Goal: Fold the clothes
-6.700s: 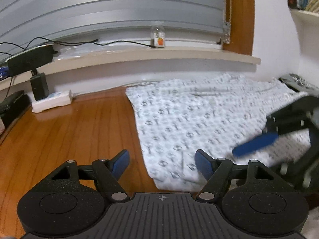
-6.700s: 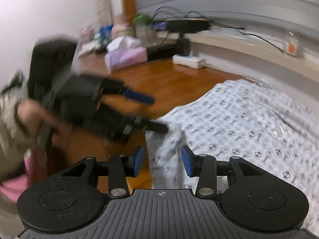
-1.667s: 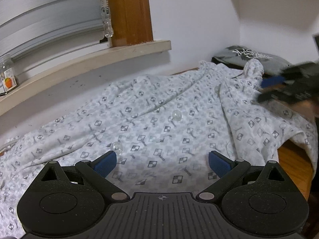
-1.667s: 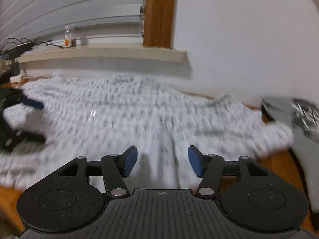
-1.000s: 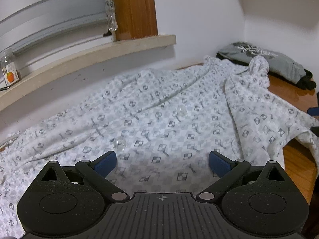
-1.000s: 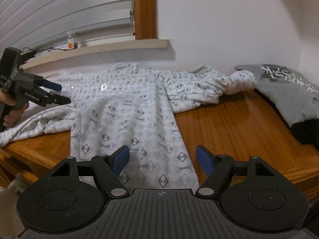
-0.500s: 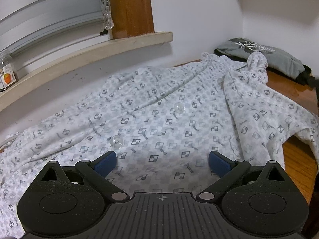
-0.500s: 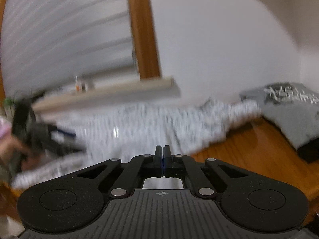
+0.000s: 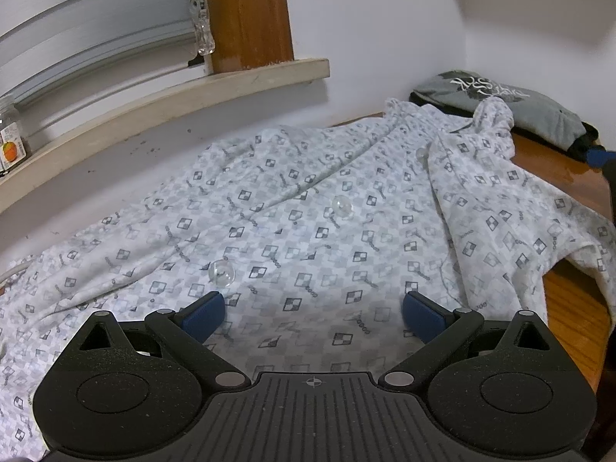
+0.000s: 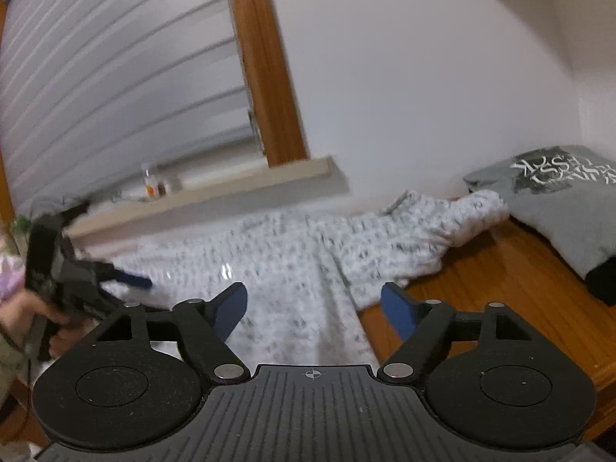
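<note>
Left gripper (image 9: 313, 313): jaws spread wide, nothing pinched, blue pads (image 9: 202, 313) hovering low over the patterned shirt (image 9: 308, 223). Shirt lies directly under and ahead of it, spread flat on the wooden table (image 9: 569, 308), white with grey checker print. Two clear buttons show just past the pads, one close to the left pad (image 9: 221, 271), another further out (image 9: 342, 206). A sleeve is folded over on the right side, its edge hanging off the table front. Bunched collar end sits far ahead, touching the folded grey T-shirt (image 9: 508, 104) in the corner.

Right gripper (image 10: 313, 306): jaws opening, wide apart, nothing between the pads. Held above the shirt's near edge, pointing a bit downward; the fabric runs from under the left pad away toward the wall, blurred. Bare wood lies under the right pad. Grey T-shirt sits at far right on the table, with something black under it.

In the right wrist view the left gripper appears at left, in a hand (image 10: 38, 312), over the shirt's far-left part. Window sill (image 9: 173, 92) behind carries a small jar (image 9: 9, 136); blinds above.
</note>
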